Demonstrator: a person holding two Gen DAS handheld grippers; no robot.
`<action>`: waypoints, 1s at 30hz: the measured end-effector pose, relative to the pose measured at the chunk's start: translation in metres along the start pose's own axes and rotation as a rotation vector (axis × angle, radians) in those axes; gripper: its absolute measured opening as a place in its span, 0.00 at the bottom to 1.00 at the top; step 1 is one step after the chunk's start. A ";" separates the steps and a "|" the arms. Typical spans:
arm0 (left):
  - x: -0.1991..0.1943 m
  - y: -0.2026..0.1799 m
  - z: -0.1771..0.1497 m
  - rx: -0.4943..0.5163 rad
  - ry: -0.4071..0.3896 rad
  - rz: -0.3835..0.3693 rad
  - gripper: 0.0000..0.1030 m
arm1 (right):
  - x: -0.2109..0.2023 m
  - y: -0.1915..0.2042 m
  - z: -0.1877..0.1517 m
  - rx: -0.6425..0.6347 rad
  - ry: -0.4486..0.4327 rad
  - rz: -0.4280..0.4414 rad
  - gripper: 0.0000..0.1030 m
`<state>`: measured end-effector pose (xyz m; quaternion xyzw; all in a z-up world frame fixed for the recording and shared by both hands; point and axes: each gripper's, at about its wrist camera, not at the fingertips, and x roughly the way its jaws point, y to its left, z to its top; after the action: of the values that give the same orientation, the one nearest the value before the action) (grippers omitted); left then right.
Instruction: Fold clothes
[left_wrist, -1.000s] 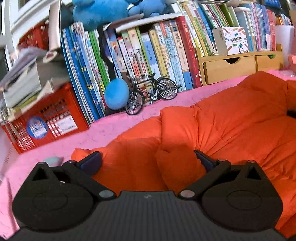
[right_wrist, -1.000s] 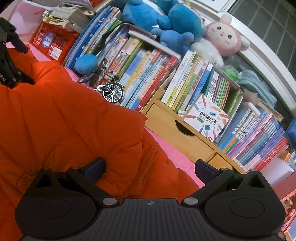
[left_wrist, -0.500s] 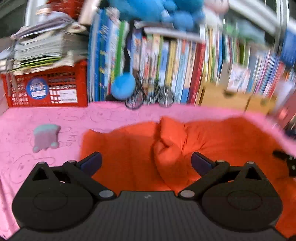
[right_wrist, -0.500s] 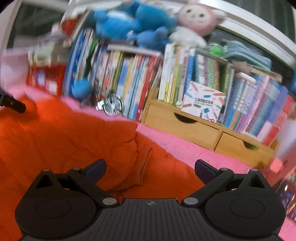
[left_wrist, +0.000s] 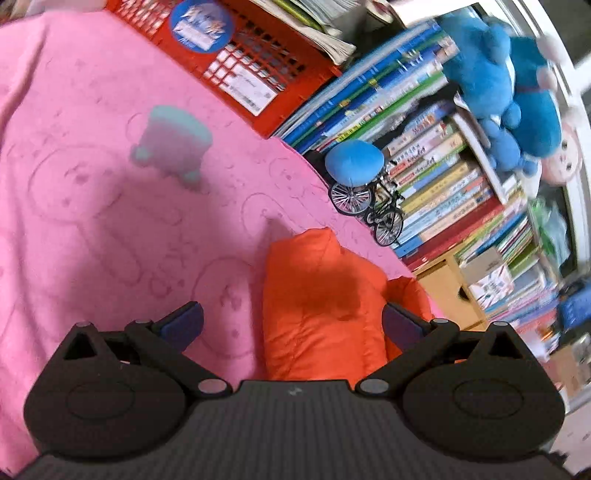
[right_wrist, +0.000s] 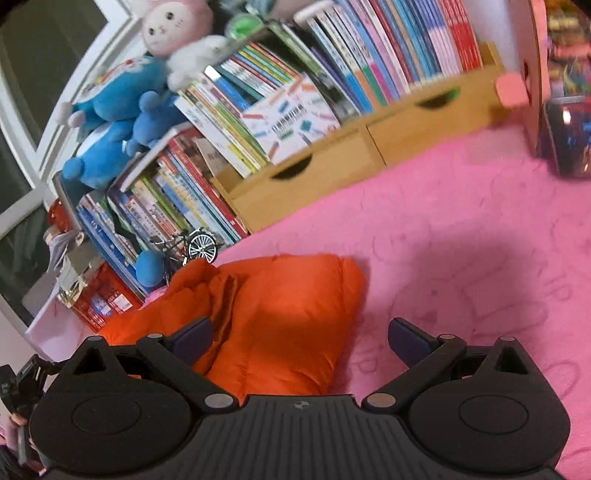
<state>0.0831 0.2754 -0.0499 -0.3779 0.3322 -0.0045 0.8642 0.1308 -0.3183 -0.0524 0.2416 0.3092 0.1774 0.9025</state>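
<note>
An orange puffer jacket (left_wrist: 317, 310) lies on the pink blanket (left_wrist: 92, 229), bunched and folded over. In the left wrist view its left end sits between and below the fingers of my left gripper (left_wrist: 291, 326), which is open and holds nothing. In the right wrist view the jacket (right_wrist: 280, 314) shows its right end, a padded rounded corner. My right gripper (right_wrist: 301, 338) hovers above that corner, open and empty. Most of the jacket's middle is hidden under the gripper bodies.
A row of books (right_wrist: 258, 122), a wooden drawer unit (right_wrist: 332, 170), a red crate (left_wrist: 240, 55), plush toys (left_wrist: 509, 92) and a model bicycle (left_wrist: 369, 206) line the far edge. A small pale teal toy (left_wrist: 173, 144) lies on the blanket. A dark jar (right_wrist: 569, 136) stands at far right.
Both grippers have lifted and swung outward from the jacket, the left view turning toward the left end and the right toward the right end. Both have stayed open.
</note>
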 end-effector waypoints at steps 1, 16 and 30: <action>0.003 -0.002 0.000 0.018 0.008 -0.003 1.00 | 0.003 0.001 -0.001 0.000 0.007 0.005 0.97; 0.036 -0.019 -0.005 0.094 0.000 -0.076 0.20 | 0.046 0.012 -0.009 -0.010 0.096 0.073 0.28; 0.083 -0.061 0.031 0.278 -0.076 0.090 0.32 | 0.094 0.026 0.052 -0.074 0.017 -0.061 0.28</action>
<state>0.1807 0.2304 -0.0415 -0.2395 0.3122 0.0025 0.9194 0.2297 -0.2697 -0.0466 0.1969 0.3171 0.1632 0.9133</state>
